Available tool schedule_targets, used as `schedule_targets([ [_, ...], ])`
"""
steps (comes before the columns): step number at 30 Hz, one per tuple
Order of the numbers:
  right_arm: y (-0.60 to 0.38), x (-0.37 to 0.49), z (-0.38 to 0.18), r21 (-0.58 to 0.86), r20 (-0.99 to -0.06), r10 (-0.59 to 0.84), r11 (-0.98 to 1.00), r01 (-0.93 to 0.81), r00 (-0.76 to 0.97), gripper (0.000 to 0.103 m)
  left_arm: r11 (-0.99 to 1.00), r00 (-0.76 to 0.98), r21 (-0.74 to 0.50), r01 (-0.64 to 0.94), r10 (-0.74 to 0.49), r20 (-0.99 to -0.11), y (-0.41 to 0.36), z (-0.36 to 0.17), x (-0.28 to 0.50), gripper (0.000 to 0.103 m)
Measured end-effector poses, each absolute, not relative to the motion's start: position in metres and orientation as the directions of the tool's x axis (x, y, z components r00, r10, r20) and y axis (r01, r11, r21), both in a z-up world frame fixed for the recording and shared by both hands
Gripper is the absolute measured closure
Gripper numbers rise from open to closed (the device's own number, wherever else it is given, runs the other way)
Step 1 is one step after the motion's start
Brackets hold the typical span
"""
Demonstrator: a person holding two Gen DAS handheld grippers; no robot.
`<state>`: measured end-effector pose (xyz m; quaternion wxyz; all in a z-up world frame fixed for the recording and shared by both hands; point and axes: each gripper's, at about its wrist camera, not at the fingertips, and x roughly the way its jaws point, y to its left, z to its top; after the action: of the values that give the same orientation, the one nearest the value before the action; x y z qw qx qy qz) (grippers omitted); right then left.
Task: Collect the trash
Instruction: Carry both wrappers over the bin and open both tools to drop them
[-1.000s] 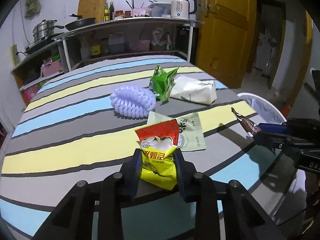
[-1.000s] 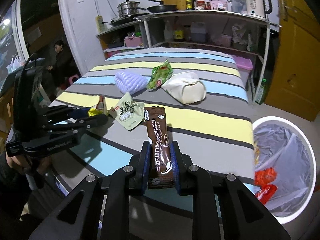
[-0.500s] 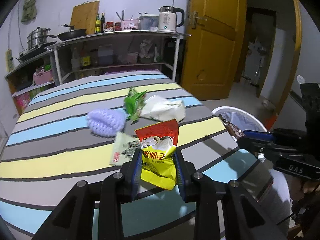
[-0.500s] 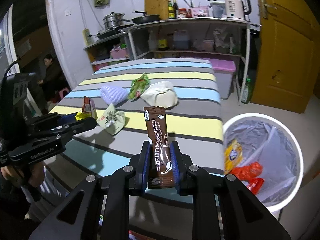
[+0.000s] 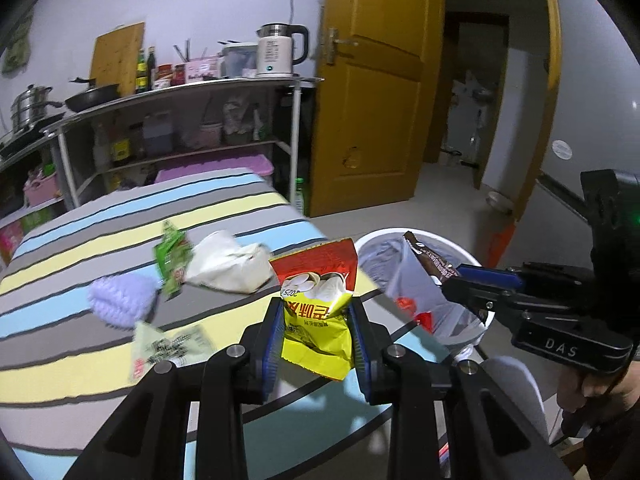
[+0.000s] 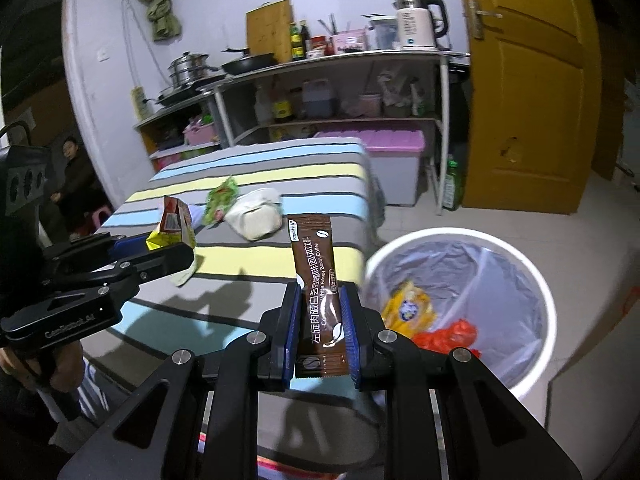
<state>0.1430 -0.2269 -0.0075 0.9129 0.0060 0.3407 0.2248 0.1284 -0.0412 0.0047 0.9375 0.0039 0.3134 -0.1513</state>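
Beside the bin [image 6: 532, 280]: 2 grippers swung over from the table, left gripper [image 5: 316, 332] clamping snack bag [image 5: 316, 308], right gripper [image 6: 320, 332] clamping coffee stick [image 6: 318, 280]; drop next.

Dim indoor light, cool bluish cast; source probably overhead, off frame. Heavy fisheye bowing with black vignette corners. Motion blur smears the pale green wrapper [image 5: 168, 346] and tissue pack [image 5: 228, 264]. Soft gripper shadows on the striped tablecloth [image 6: 256, 294]; held packets stay sharp

Motion blurs the pale green wrapper [image 5: 168, 346] and purple brush [image 5: 122, 298].
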Motion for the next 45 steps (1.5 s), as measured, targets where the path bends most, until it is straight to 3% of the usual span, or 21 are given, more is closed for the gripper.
schedule_targets([
  [39,-0.323,0.192,-0.039,0.194,-0.681,0.264,0.965,-0.178,0.684,0.081,0.875,0.612,-0.156,0.458,-0.437,-0.659,-0.161,-0.032,0.225,0.071],
  [45,-0.322,0.200,-0.049,0.181,-0.700,0.245,0.969,-0.166,0.671,0.080,0.870,0.592,-0.176,0.460,-0.449,-0.669,-0.163,-0.037,0.235,0.059],
])
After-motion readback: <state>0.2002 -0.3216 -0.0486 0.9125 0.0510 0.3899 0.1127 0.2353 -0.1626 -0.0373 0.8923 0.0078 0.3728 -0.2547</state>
